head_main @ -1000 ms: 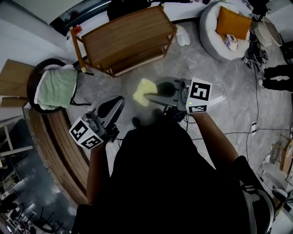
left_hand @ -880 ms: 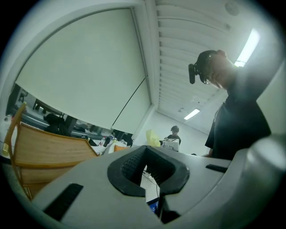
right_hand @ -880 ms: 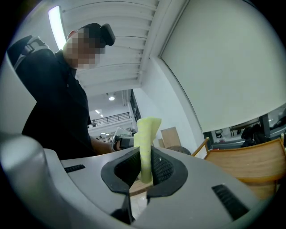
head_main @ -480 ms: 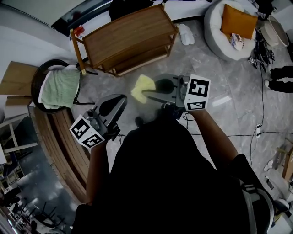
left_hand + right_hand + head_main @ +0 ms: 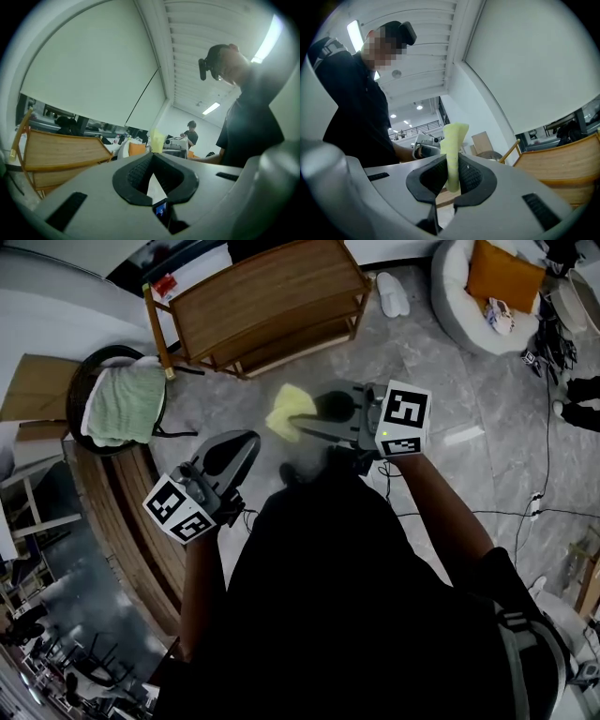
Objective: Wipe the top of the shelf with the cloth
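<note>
1. Right tool (image 5: 451,176): jaws closed on the yellow cloth (image 5: 453,140), which stands upright between the pads and projects past the tips.
2. Left tool (image 5: 152,161): jaws closed against each other, with nothing between them.
3. Cloth position, head view: over the grey floor (image 5: 450,381), in front of the person, apart from the wooden shelf (image 5: 267,292).
4. Left tool position: lower left of the right tool, apart from the cloth, tips directed toward the shelf.
5. Surroundings: a green towel (image 5: 120,407) lies on a round chair (image 5: 84,381) left of the shelf.
</note>
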`<state>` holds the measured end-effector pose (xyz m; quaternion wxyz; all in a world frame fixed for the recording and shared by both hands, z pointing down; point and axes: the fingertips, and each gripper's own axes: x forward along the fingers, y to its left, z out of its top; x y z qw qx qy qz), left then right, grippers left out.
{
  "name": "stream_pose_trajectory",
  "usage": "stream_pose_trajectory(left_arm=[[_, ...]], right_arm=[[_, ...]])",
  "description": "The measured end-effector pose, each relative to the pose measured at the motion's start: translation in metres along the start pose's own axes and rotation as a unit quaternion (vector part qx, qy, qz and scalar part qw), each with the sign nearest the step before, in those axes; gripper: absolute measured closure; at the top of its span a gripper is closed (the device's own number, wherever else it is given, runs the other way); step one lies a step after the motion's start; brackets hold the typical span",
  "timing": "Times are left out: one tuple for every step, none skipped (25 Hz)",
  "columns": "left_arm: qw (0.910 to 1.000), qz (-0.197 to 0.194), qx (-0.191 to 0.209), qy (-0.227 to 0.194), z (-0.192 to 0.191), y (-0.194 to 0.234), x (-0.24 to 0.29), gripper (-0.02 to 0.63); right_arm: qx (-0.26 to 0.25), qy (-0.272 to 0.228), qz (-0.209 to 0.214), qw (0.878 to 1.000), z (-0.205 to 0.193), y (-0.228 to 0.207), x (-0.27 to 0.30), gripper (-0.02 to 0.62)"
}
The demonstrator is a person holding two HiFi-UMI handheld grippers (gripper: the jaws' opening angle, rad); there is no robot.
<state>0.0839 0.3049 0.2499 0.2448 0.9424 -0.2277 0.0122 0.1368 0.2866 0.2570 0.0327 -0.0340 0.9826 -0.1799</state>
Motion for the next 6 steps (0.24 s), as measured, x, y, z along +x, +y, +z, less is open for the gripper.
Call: stream_pose_trajectory(left_arm=[[1.0000,0.004,-0.003,-0.001,-0.0012,-0.0008,-0.0004,0.595],[1.0000,0.006,-0.006,-0.004,-0.0017,-0.0017,-0.0007,0.595],[0.9999,0.008,-0.009,-0.007,-0.0021,-0.0024,-0.0009,0.595],[0.9999,0.010,-0.010,-0.008,-0.0030,-0.0026,-0.0012,0.595],[0.9998,0.012,-0.012,-0.009,-0.0042,-0.0027,-0.0015,0.595],[0.9998,0.014,-0.013,-0.009,-0.0055,-0.0026,-0.0019,0.595]], right_arm=[[0.002,0.002,0.002,1.000,-0.0014,-0.0002,-0.0012,0.548],[0.003,0.002,0.005,1.000,-0.0020,-0.0009,-0.0025,0.548],[0.003,0.003,0.007,1.000,-0.0022,-0.0019,-0.0036,0.548],[0.003,0.004,0.008,1.000,-0.0022,-0.0032,-0.0044,0.548],[0.003,0.004,0.010,1.000,-0.0022,-0.0045,-0.0050,0.548],[0.003,0.005,0.011,1.000,-0.0023,-0.0058,-0.0055,0.548]])
